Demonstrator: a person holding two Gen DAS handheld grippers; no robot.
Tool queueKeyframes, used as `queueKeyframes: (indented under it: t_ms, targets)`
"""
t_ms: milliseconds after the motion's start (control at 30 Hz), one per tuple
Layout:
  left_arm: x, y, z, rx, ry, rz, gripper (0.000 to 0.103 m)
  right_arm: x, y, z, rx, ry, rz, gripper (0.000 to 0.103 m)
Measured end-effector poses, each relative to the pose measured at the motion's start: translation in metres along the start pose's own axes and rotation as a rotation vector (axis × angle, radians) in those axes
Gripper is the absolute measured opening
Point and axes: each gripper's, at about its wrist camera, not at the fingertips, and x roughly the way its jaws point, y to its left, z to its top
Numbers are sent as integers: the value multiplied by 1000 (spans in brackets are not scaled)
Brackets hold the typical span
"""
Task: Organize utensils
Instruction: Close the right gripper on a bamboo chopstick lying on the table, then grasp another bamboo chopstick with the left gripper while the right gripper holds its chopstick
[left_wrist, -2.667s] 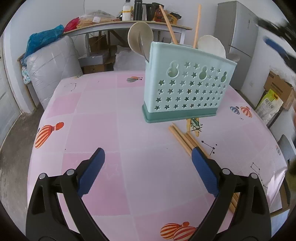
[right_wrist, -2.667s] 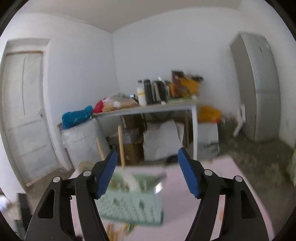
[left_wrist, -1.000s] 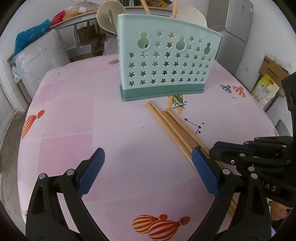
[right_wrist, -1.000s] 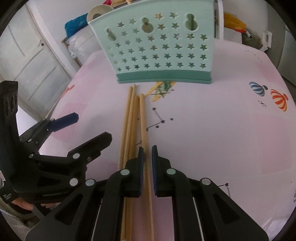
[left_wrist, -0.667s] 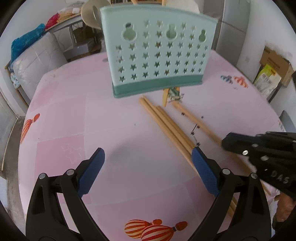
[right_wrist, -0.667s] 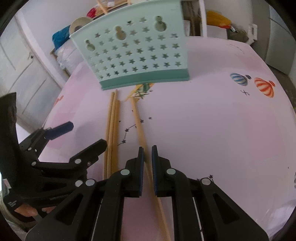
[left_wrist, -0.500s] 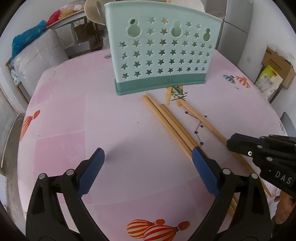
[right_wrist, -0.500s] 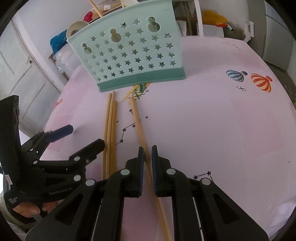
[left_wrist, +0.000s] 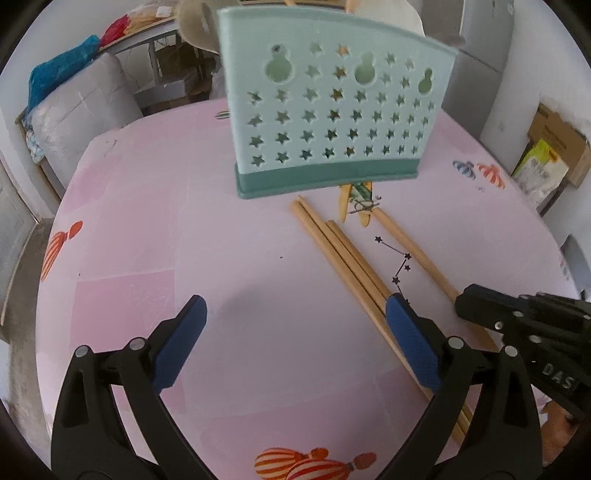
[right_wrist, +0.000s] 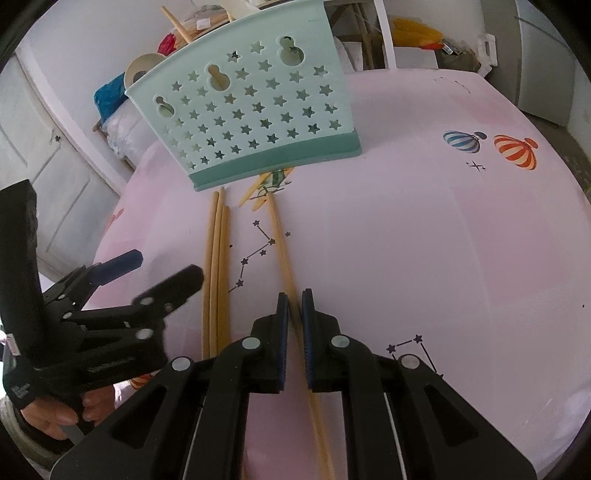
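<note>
Swinging one long pale wooden chopstick (right_wrist: 282, 254) rightward from its three mates (right_wrist: 216, 266), the right hand-held gripper (right_wrist: 291, 317) pinches it, ready for the far mint-green star-punched plastic holder (right_wrist: 251, 110); left hand-held gripper (left_wrist: 295, 328) gapes empty.

Utensil holder (left_wrist: 332, 110): pale mint with star-shaped cut-outs, darker teal base band. Tablecloth (left_wrist: 184, 221): pink checks printed with striped orange and blue balloons and black constellations. Chopsticks (right_wrist: 216, 266): tan; gripper pads (left_wrist: 177, 343): blue on black frames.

The pink desk (left_wrist: 229, 236) carries a mint utensil holder (left_wrist: 332, 122) beyond the tongs; three chopsticks (right_wrist: 216, 266) lie left of the right tongs (right_wrist: 291, 301), one chopstick (right_wrist: 282, 251) between them.
</note>
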Motion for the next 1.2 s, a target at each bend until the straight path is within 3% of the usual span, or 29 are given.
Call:
queueKeyframes:
  t_ms: [333,533,633,800,900,1000,1200]
  targets:
    - [3,5,-2,9,25,39,95,-1,-5,-1,41,-18,11,7]
    - [-1,22,-7,41,31,9,93,-2,-7,0,36,-15,13,7]
    - [-9,28,-10,63,23,-8,76,-4,-8,-2,34,-21,4,6]
    - [-21,22,-17,110,33,-30,34,-10,-12,-7,33,-19,6,6]
    - [-27,18,-22,130,40,-38,15,-14,-16,-9,34,-11,8,6]
    - [-30,16,-26,137,42,-47,8,-17,-20,-12,45,-7,12,6]
    - [-36,15,-36,147,47,-65,5,-20,-23,-15,60,-1,10,6]
